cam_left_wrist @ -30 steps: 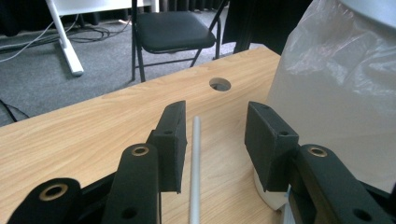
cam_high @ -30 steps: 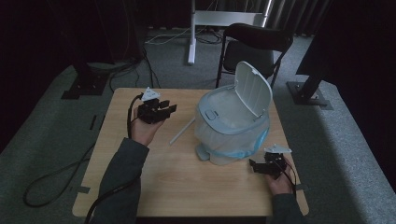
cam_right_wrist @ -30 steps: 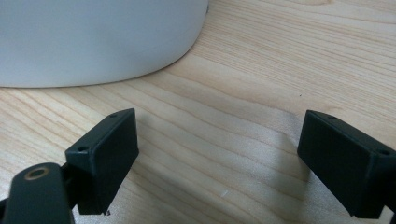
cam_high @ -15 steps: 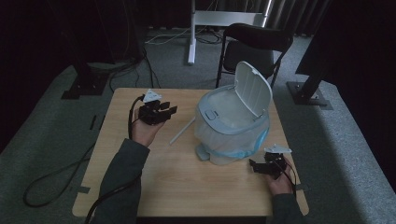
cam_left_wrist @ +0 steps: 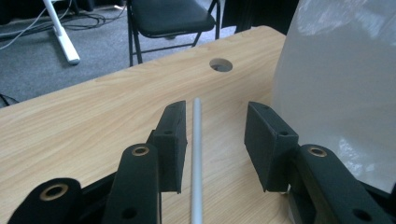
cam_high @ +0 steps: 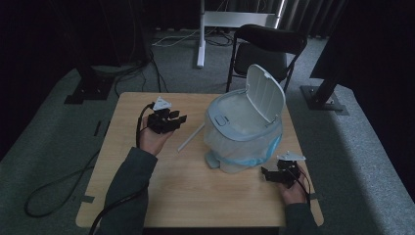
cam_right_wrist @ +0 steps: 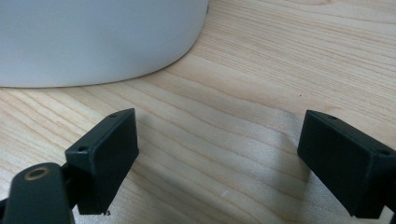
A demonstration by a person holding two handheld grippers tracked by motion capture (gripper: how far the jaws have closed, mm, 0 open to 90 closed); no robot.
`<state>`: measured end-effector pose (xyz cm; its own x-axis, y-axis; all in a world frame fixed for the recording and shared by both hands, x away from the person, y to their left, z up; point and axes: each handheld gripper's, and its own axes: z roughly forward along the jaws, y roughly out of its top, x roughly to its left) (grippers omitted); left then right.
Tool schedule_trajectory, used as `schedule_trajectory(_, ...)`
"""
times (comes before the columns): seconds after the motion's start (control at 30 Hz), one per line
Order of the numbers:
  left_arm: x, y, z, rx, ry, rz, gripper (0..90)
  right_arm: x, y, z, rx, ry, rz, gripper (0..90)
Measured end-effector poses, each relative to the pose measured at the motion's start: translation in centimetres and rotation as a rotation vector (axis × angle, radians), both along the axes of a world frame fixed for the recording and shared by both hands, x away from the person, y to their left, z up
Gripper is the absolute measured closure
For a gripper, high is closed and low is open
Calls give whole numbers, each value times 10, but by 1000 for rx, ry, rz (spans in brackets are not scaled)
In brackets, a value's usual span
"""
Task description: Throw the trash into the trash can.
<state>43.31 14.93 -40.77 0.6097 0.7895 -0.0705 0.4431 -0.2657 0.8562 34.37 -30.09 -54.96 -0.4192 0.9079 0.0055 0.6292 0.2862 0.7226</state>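
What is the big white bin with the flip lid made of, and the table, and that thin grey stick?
The white lidded bin looks like smooth plastic: its wall shines with soft reflections. The light brown table looks like wood or wood-look laminate, showing grain lines under a matte finish. The thin grey stick is smooth and dull; plastic or metal, I cannot tell.

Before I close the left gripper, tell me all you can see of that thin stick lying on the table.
The stick is a thin, straight, pale grey-white rod, smooth and matte, perhaps plastic. It lies flat on the wooden table, slanting toward the white lidded bin; whether its far end touches the bin is unclear. In the left gripper view it runs between the open jaws of the left gripper, nearer one jaw, with nothing gripping it.
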Motion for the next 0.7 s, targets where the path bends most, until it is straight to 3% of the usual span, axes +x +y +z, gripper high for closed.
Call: schedule_trajectory(0.7, 5, -1, -21, 22, 44, -7, 582, 0, 0, 0, 0, -1, 0, 113)
